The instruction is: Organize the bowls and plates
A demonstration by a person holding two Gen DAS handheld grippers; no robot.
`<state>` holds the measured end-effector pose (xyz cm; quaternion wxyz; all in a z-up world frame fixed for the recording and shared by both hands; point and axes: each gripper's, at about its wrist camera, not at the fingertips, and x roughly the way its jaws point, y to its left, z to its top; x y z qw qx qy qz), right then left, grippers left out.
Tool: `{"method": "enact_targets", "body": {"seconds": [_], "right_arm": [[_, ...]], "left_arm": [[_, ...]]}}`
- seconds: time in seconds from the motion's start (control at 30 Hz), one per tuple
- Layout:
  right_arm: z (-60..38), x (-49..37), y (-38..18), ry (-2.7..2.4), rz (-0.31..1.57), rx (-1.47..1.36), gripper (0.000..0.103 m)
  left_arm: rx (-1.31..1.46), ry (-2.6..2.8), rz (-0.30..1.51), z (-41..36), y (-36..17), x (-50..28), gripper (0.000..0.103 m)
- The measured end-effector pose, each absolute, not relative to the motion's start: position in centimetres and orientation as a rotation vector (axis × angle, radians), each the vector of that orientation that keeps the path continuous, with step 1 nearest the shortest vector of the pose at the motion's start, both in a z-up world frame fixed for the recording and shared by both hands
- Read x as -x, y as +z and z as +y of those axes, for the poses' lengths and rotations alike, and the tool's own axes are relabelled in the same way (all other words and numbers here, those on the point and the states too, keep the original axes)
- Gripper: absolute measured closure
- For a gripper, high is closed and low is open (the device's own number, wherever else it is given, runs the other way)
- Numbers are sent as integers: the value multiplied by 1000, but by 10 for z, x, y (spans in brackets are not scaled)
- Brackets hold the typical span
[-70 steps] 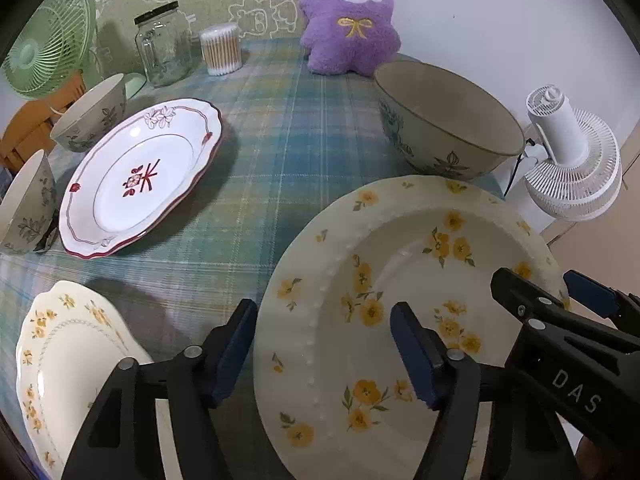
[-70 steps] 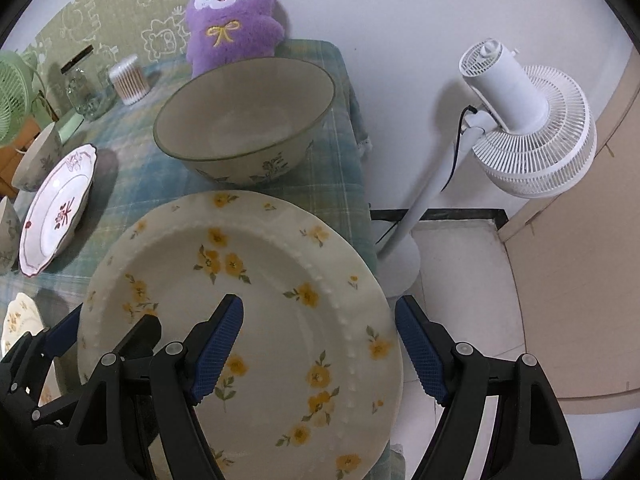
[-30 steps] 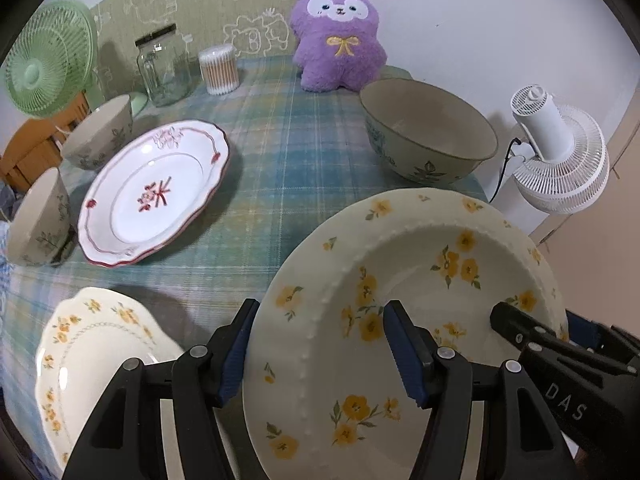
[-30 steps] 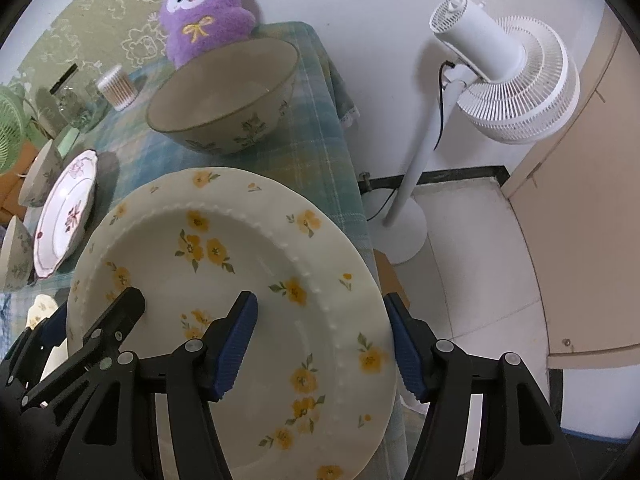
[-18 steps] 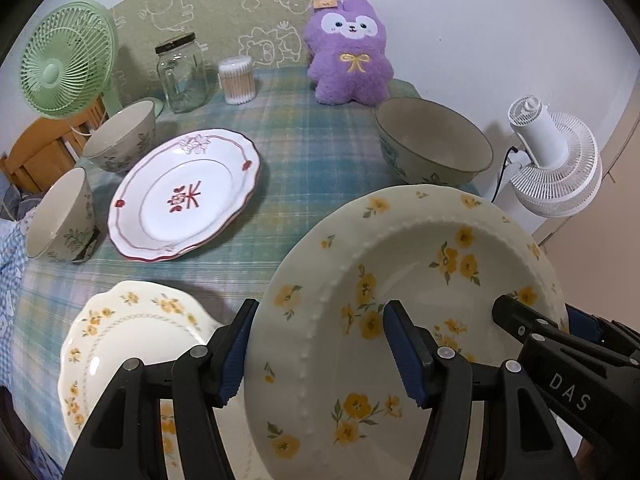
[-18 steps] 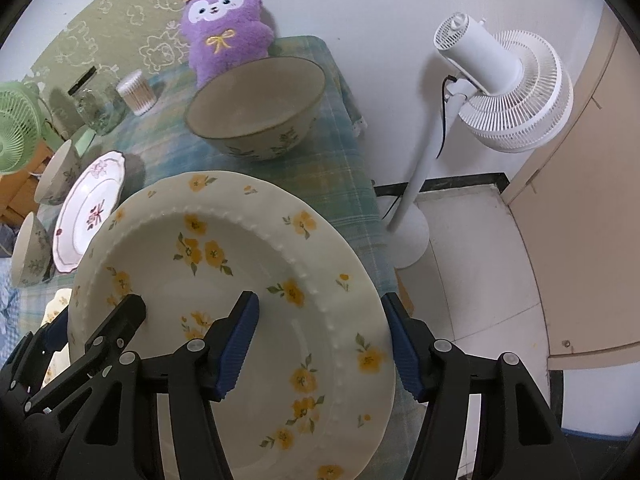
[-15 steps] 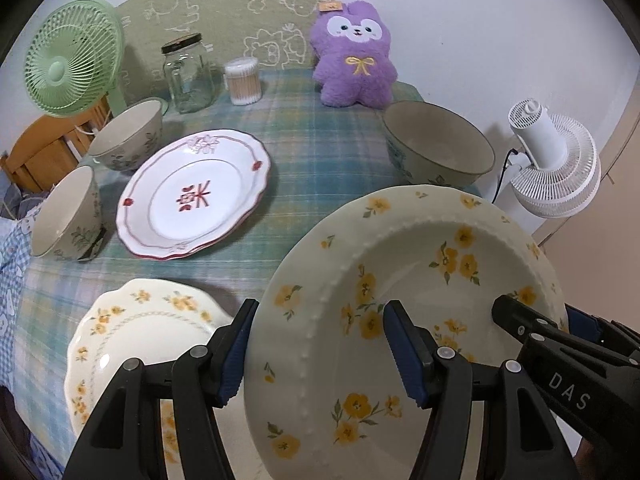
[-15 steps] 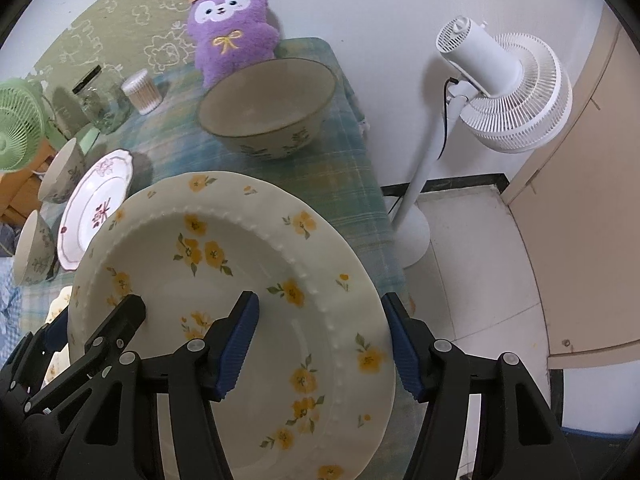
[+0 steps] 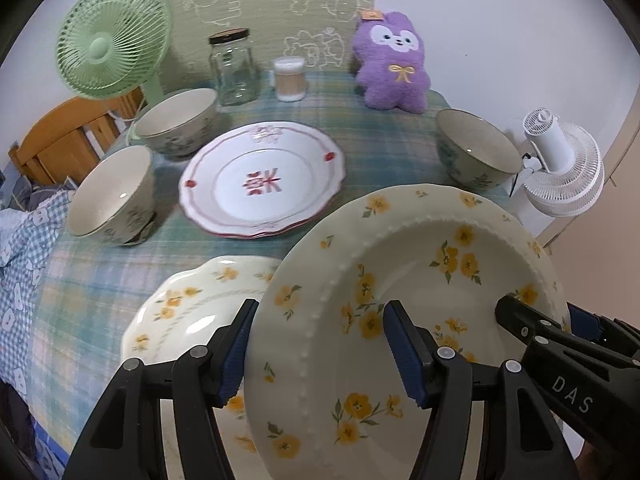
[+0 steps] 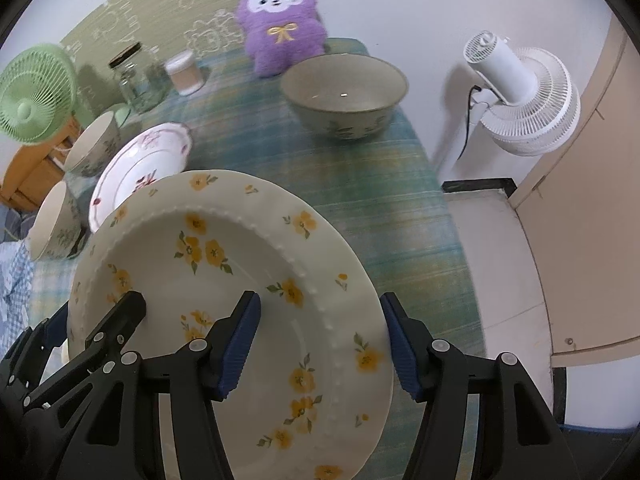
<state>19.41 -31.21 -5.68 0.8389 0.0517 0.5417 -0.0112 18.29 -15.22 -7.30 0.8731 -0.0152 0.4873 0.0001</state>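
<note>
A large cream plate with yellow flowers (image 9: 420, 280) hangs tilted above the table, held from both sides. My left gripper (image 9: 320, 350) is shut on its left rim, one pad under the edge and one inside the well. My right gripper (image 10: 320, 340) is shut on the right rim of the same plate (image 10: 240, 264). Partly beneath it on the cloth lies a scalloped yellow-flower plate (image 9: 192, 312). Farther back sit a white plate with red pattern (image 9: 264, 180), two small bowls (image 9: 176, 124) (image 9: 112, 196) and a large bowl (image 9: 476, 152).
A green fan (image 9: 112, 40), glass jar (image 9: 234, 68), cotton-swab tub (image 9: 290, 80) and purple plush (image 9: 392, 64) line the back of the table. A white standing fan (image 10: 520, 92) is on the floor past the table's right edge. A wooden chair (image 9: 60, 136) stands at the left.
Both grippers carried the flower plate leftward and slightly up. It now overlaps the scalloped plate, and more of the table's left side shows. The grips look unchanged.
</note>
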Motion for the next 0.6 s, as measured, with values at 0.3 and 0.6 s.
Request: {"method": "enact_targets", "body": {"seconds": [0.3,0.6], "right_arm": [[-265,-185,-63,5,1170,-84,39],[-231,-182,-76,5,1206,-63,39]], "left_arm": [[48,27,1035,-106,-78,-172,39],[53,31,1077,-74,-94,-167,38]]}}
